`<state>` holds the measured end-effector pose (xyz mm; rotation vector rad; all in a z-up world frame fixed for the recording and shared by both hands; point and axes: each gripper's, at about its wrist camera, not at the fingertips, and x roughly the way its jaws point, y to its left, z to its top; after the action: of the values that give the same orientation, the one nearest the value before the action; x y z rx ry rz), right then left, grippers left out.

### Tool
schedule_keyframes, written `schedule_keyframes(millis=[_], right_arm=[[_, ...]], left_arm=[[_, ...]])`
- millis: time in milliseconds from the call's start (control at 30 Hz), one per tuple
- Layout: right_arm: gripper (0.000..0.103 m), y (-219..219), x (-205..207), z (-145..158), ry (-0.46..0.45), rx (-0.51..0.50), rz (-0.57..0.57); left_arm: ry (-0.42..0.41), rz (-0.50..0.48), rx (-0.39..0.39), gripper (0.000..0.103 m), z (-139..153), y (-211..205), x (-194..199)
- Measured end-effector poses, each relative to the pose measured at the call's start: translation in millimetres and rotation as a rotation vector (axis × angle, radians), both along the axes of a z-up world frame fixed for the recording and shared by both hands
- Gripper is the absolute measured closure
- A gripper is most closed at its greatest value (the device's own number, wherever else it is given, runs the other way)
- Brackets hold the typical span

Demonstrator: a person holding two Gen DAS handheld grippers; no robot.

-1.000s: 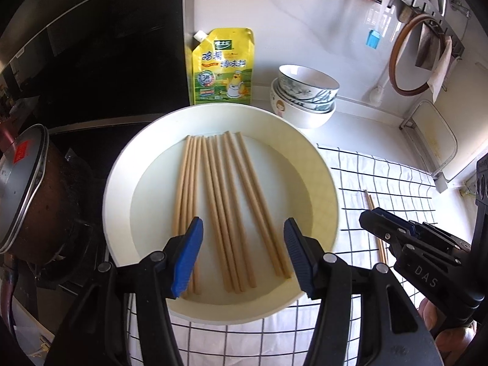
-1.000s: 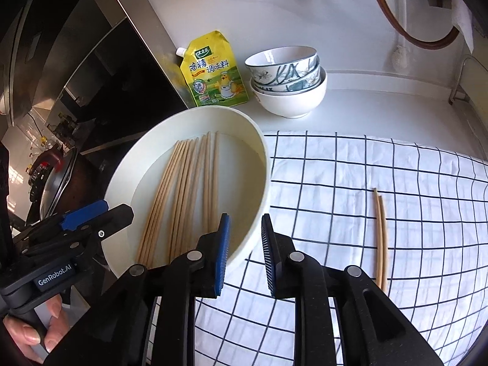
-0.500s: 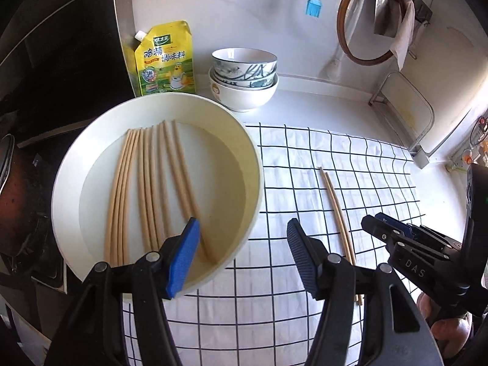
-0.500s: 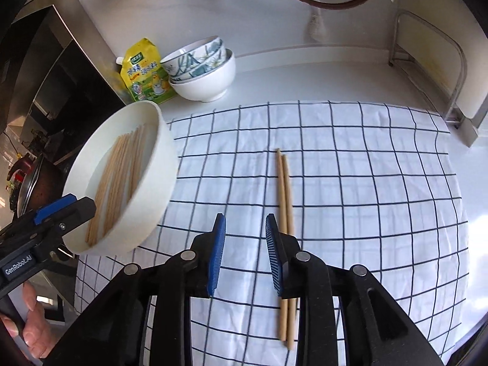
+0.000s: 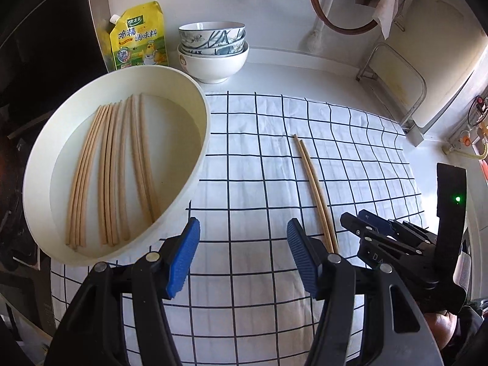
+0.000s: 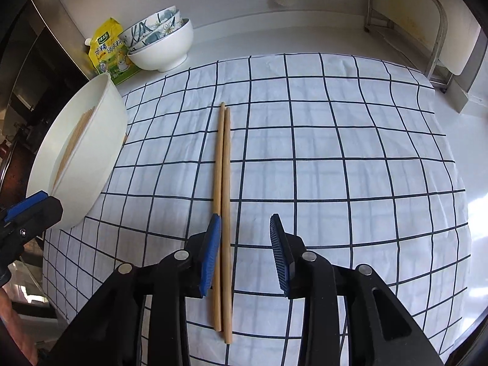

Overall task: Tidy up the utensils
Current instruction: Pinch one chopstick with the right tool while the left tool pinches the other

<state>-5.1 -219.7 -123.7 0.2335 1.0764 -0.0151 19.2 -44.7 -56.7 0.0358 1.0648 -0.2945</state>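
Observation:
Two wooden chopsticks (image 6: 222,164) lie side by side on the checked cloth (image 6: 335,152); they also show in the left wrist view (image 5: 314,189). Several more chopsticks (image 5: 116,170) lie in a wide white bowl (image 5: 199,113) at the cloth's left edge. My right gripper (image 6: 245,247) is open and empty, low over the near ends of the pair, its left finger beside them. My left gripper (image 5: 242,256) is open and empty over the cloth, between the bowl and the pair. The right gripper also shows at the right of the left wrist view (image 5: 366,228).
Stacked patterned bowls (image 5: 213,48) and a yellow seasoning pouch (image 5: 138,36) stand at the back against the wall. A stove with a pot is at the far left. A metal rack with a board (image 6: 427,30) stands at the back right.
Both grippers have moved right, from over the white bowl to over the cloth. The right gripper has opened wider and now hovers by the loose pair.

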Motion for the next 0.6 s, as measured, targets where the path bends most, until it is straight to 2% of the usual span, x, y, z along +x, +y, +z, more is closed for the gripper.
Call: schedule_keyframes(millis=[167, 267, 600], right_arm=[[0.069, 5.3, 0.3, -10.3, -0.001, -0.026, 0.025], [0.069, 10.8, 0.3, -14.0, -0.005, -0.083, 0.038], [0.069, 27.8, -2.9, -17.9, -0.015, -0.133, 0.112]], left_arm=[[0.016, 0.003, 0.008, 0.045, -8.3, -4.4, -4.7], [0.025, 0.006, 0.015, 0.045, -12.4, -5.1, -6.0], [0.050, 0.001, 0.021, 0.045, -21.6, -12.2, -5.4]])
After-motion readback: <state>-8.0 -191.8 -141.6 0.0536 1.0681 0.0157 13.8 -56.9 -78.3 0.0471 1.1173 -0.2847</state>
